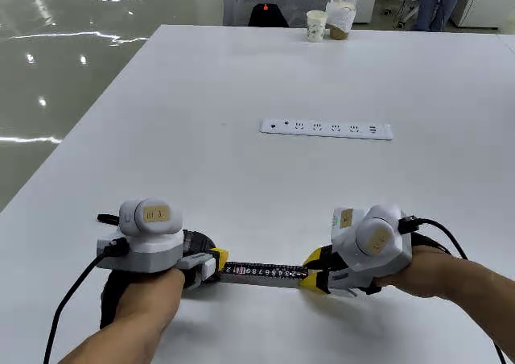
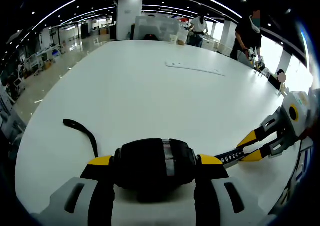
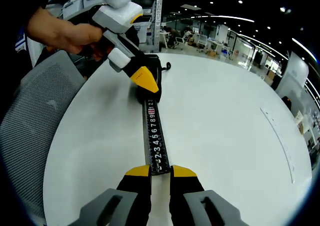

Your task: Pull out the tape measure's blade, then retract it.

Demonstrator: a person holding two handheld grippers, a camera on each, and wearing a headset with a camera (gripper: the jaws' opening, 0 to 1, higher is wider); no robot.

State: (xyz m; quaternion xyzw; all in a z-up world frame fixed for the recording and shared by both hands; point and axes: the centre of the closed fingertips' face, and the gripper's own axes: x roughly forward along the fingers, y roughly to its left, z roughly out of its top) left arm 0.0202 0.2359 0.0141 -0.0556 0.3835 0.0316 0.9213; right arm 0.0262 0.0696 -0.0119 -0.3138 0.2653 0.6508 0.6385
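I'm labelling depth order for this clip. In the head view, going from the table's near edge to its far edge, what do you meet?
tape measure's blade → power strip → paper cup

The white table (image 1: 201, 122) bears a power strip (image 1: 326, 129) well ahead of the fingers (image 1: 315, 258), cups (image 1: 317, 26) at the far edge beyond it, and the tape (image 1: 261, 270) between the fingers.
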